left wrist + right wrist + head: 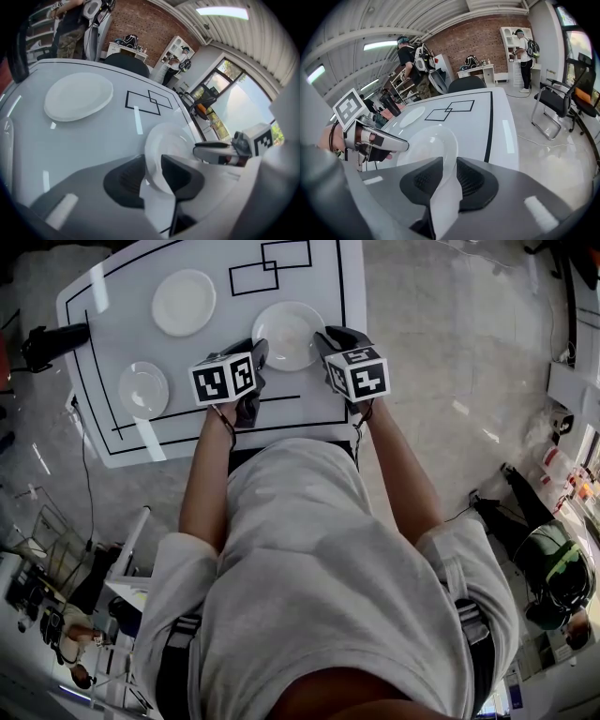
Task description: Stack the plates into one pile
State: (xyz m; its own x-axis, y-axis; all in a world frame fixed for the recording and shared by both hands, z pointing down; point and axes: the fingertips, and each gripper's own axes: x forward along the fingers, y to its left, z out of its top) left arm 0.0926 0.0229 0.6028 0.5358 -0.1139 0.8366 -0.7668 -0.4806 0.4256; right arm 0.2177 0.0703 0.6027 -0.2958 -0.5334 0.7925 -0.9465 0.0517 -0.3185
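On table (pixel 220 343) | left gripper (pixel 151 171), right gripper (pixel 449 174) straddle plate (pixel 286 332) (jaws unclamped)

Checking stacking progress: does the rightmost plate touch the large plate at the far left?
Apart. The head view shows bare table between the rightmost plate and the large plate.

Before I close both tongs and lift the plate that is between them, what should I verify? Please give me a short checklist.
1. Rim of the middle plate sits inside the left tongs: ok.
2. Rim of that plate sits inside the right tongs: ok.
3. The two tongs are on opposite sides of the plate: ok.
4. Pads press on the rim: not ok; both tongs stand open around it.
5. Large plate has nothing on it, so it can receive a plate: ok.
6. Small plate lies away from both tongs: ok.
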